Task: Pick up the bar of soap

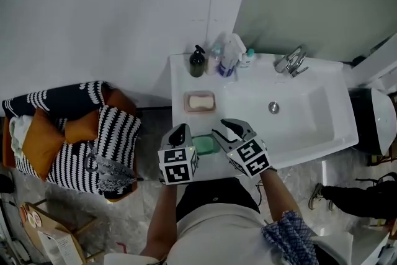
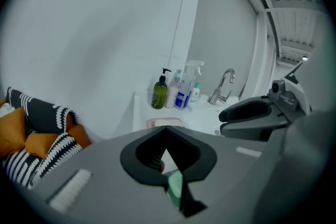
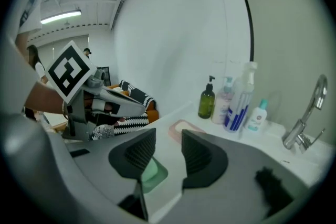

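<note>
A cream bar of soap (image 1: 200, 102) lies in a pink dish (image 1: 188, 108) on the white counter, left of the basin. Nearer the front edge is a green dish with a pale green block (image 1: 205, 144). My left gripper (image 1: 181, 129) hovers at the green dish's left side, its jaws meeting at the tips (image 2: 167, 129) with nothing held. At the dish's right side my right gripper (image 1: 228, 127) stands open. Between its fingers (image 3: 168, 139) there is nothing, and the pink dish (image 3: 184, 126) shows beyond the gap. The green block (image 3: 149, 171) sits under its left jaw.
A dark pump bottle (image 1: 197, 62), a spray bottle (image 1: 229, 54) and smaller bottles line the counter's back edge. The faucet (image 1: 291, 62) and basin (image 1: 291, 115) are to the right. A striped chair with orange cushions (image 1: 68, 133) stands left of the counter.
</note>
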Motion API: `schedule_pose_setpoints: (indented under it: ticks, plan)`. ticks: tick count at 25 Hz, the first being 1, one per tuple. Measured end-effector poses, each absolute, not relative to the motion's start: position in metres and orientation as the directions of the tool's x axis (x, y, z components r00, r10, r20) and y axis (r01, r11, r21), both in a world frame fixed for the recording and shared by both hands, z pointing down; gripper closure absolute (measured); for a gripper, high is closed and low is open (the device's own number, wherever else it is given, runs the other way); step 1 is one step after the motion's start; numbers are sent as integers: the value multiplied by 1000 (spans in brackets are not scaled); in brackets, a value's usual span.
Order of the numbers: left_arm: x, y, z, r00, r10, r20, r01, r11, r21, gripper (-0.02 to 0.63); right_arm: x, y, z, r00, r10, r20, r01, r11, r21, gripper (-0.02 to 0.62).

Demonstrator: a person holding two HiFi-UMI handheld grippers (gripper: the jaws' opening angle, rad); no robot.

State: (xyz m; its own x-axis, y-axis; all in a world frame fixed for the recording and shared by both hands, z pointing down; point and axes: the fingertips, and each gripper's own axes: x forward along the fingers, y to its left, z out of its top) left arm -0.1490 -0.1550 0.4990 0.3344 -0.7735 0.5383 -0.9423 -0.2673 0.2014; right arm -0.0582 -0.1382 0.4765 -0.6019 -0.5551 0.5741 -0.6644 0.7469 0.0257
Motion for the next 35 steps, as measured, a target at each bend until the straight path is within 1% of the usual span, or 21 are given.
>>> schedule_pose_setpoints:
  ticks: [3, 8, 15, 18, 23, 27, 35]
  plan:
    - [-155, -163, 498, 333, -774, 539, -943, -269, 197, 598, -67, -155, 475, -609, -547, 574, -634, 771, 63, 446]
    - [-164, -171, 502, 311, -777, 547, -950, -256, 176, 598, -68, -182, 484, -585, -548, 597, -625, 774, 99, 445]
    - [-163, -178, 502, 309, -772, 556, -951, -267, 157, 598, -87, -196, 495, -624, -441, 645, -520, 850, 78, 445]
    - [-167, -180, 504, 301, -766, 568, -954, -241, 179, 598, -95, -202, 502, -617, -406, 674, -452, 884, 119, 445]
    - [-165, -183, 506, 291, -760, 581, -957, -231, 177, 598, -108, -199, 515, -627, -281, 726, -330, 941, 79, 416]
    - [-159, -187, 500, 310, -767, 561, -951, -236, 201, 598, -112, -208, 523, -615, -262, 743, -282, 954, 103, 396]
    - [-165, -189, 510, 286, -757, 587, -957, -196, 213, 598, -119, -227, 536, -591, -209, 779, -225, 970, 89, 380]
